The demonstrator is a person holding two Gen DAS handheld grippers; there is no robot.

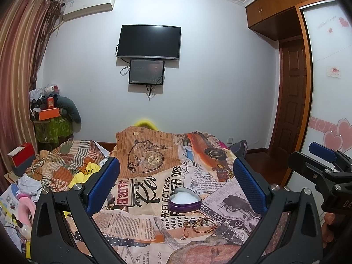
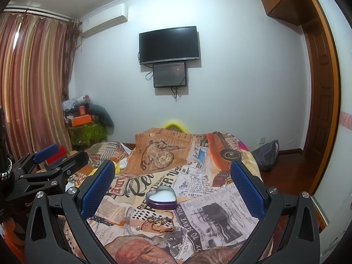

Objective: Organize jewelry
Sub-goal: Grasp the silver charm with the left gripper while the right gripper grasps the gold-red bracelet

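From your left wrist, the left gripper (image 1: 176,176) is spread wide and empty over a newspaper-print bedspread (image 1: 154,158). The purple heart-shaped tin (image 1: 184,201) sits open between the fingers, the jewelry pile (image 1: 198,223) just in front of it. A television (image 1: 149,41) hangs on the white wall.

From your right wrist, the right gripper (image 2: 173,178) is equally wide, holding nothing; tin (image 2: 161,199) and jewelry (image 2: 159,222) lie between its fingers. Striped curtains (image 2: 33,83) hang left.

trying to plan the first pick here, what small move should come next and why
Probably lower the right gripper toward the small pile of rings and bracelets. Both grippers are open and empty, the pile lies loose on the printed bedcover, and the open heart-shaped tin waits just behind it.
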